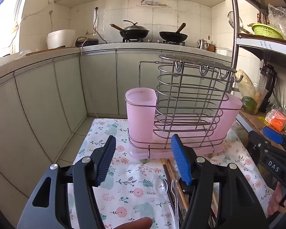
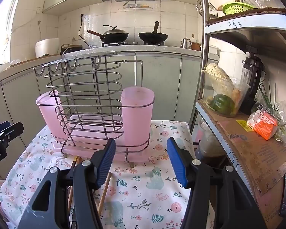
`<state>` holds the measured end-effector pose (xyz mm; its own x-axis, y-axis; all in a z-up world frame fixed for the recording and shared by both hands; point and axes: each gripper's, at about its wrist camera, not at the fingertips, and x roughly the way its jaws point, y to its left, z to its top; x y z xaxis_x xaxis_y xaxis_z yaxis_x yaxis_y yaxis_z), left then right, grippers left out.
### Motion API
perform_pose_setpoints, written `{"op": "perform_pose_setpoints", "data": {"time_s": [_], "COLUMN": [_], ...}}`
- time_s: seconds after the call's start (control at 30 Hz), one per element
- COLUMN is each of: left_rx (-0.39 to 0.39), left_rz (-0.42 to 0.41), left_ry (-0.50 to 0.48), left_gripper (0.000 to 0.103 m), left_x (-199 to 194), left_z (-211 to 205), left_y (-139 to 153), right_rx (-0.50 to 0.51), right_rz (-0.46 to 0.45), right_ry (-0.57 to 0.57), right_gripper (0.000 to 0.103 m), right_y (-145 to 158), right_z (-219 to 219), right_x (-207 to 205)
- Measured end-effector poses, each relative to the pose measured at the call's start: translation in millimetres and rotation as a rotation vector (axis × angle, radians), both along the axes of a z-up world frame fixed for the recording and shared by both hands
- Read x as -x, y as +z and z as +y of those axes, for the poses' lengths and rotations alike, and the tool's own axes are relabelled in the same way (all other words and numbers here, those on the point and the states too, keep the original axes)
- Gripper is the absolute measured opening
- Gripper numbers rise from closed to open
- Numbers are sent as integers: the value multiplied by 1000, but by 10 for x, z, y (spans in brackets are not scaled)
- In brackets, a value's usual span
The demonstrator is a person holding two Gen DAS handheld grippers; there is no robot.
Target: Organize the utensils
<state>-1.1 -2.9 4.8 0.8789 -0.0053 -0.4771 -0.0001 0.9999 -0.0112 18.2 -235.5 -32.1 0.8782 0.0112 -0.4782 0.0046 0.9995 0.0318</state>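
Both pairs of blue-padded fingers stand spread wide with nothing between them: the left gripper (image 1: 143, 159) hangs above the flowered cloth (image 1: 124, 190) that covers the counter, and the right gripper (image 2: 141, 159) does the same from the other side. The utensils lie on the cloth in front of the rack. In the left wrist view a clear plastic spoon (image 1: 159, 188) rests bowl-up toward 11 o'clock, its handle running down toward 5 o'clock, and beside it the wooden chopsticks (image 1: 171, 168) lie with their long axis from 12 to 6 o'clock, passing under the right finger (image 1: 181, 162) of the left gripper. In the right wrist view the chopsticks (image 2: 104, 192) show beneath the left finger (image 2: 104, 162) of the right gripper, slanting from 1 to 7 o'clock. Whether either finger touches them cannot be told. At 12 o'clock of both grippers stands the wire rack (image 1: 186, 103) with its pink plastic cup (image 1: 141, 112) and pink tray, upright, openings facing up, near the far edge of the cloth. A metal shelf (image 2: 247, 143) borders the counter closely at 3 o'clock in the right wrist view, while bare cloth lies open between the fingers and the rack.
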Motion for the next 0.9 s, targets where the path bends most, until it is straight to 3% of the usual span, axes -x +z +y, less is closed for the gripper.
{"op": "perform_pose_setpoints", "data": {"time_s": [0.9], "left_rx": [6], "left_rz": [-2], "left_ry": [-4], "left_gripper": [61], "left_x": [12], "left_z": [0], "left_y": [1], "right_rx": [3], "right_rz": [5], "right_ry": [0], "right_gripper": [55], "right_y": [-10], "right_z": [22], "right_x": [-18]}}
